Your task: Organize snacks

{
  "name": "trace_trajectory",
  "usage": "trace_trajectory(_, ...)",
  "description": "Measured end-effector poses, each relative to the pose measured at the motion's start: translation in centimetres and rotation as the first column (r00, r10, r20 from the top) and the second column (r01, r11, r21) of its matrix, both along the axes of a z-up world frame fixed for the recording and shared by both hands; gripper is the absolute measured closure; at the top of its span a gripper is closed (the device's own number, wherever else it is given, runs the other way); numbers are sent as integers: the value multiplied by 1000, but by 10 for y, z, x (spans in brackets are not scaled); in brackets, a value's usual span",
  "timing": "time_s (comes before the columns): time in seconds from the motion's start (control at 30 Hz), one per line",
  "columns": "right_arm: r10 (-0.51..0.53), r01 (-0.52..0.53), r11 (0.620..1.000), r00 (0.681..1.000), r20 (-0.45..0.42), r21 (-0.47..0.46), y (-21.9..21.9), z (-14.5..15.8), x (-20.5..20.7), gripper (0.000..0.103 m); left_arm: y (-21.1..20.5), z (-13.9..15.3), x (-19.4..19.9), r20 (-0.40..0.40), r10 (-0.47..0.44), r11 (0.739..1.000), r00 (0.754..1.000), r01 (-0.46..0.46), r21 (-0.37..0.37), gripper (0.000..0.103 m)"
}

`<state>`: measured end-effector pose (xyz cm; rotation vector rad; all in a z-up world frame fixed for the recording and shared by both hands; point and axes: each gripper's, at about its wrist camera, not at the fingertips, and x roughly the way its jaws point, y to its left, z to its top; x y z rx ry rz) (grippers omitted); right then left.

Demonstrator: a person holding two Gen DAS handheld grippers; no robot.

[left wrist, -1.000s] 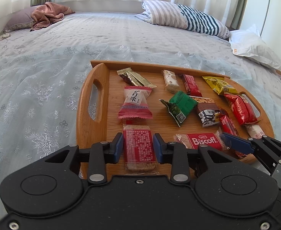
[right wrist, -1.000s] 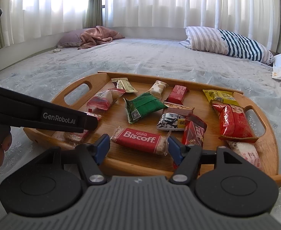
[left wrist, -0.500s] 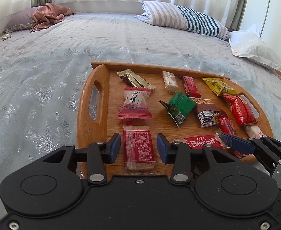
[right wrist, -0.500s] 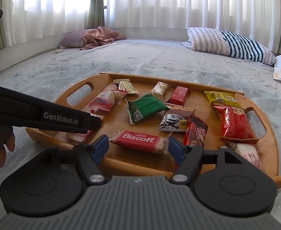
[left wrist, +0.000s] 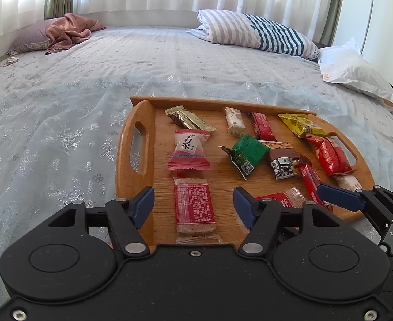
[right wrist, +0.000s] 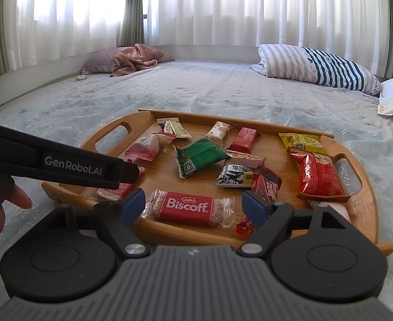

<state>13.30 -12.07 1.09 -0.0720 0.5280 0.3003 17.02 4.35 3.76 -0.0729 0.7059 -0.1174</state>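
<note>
Bed point(left wrist: 62, 107), snack-laden wooden tray point(left wrist: 128, 144)

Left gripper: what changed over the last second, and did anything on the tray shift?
The left gripper let go of the red-label cracker bar: its jaws were closed on it and are now opening, pads clear on both sides. The right gripper is also opening its jaws, straddling the Biscoff pack without touching it. Both snacks, the others and the wooden tray stayed put.
</note>
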Motion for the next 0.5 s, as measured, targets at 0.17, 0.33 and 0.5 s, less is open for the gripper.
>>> trace_trajectory(0.17,-31,31,999,1000,4,8,-9,4,-6,11,-2,6,-9,14,-1,1000,1000,1,9,28)
trace_trajectory(0.33,-80,80,997,997,2,21,-25,7,-13,8,-3,8,-20,19,-1,1000,1000,1,4,20)
trace_trajectory(0.5,-126,126,991,992,-3,32,-42,7,-20,4,-6,5,-31,7,-5,1000,1000,5,-2,17)
